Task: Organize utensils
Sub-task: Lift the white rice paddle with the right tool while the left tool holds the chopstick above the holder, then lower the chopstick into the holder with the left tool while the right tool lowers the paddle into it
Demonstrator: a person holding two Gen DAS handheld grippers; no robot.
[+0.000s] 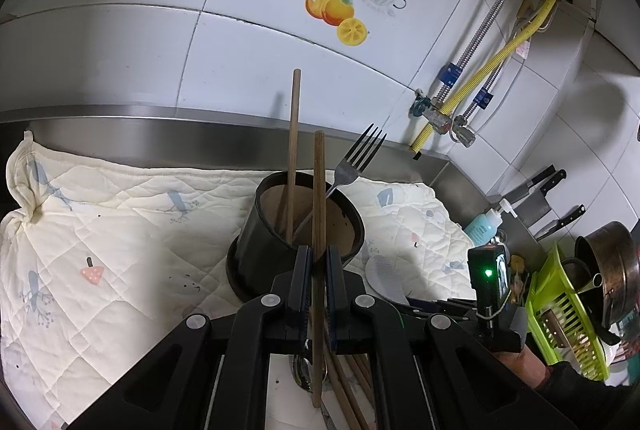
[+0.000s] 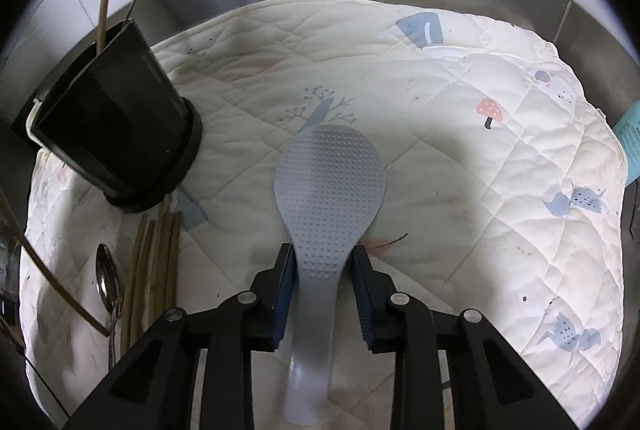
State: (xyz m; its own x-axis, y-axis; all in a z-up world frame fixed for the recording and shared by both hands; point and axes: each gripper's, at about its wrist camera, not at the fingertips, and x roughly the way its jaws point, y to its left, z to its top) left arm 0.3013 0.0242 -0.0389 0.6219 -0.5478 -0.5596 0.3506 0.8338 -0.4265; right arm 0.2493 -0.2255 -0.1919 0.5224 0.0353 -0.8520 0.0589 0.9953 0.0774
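With one chopstick (image 1: pixel 293 149) and a fork (image 1: pixel 352 165) already in the black holder (image 1: pixel 260 242) at frame centre, another chopstick (image 1: pixel 319 230) is being clamped by the left gripper (image 1: pixel 318 262), the rice paddle (image 2: pixel 330 185) is being straddled, seemingly ungripped, by the right gripper (image 2: pixel 324 262), and loose chopsticks (image 2: pixel 154 262) and a spoon (image 2: pixel 107 278) are lying lower left on the quilted cloth (image 2: pixel 460 149).

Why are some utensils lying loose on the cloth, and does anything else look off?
Several chopsticks and a metal spoon lie loose on the quilted cloth beside the black holder, not yet sorted. The cloth also shows small dark specks and stains.
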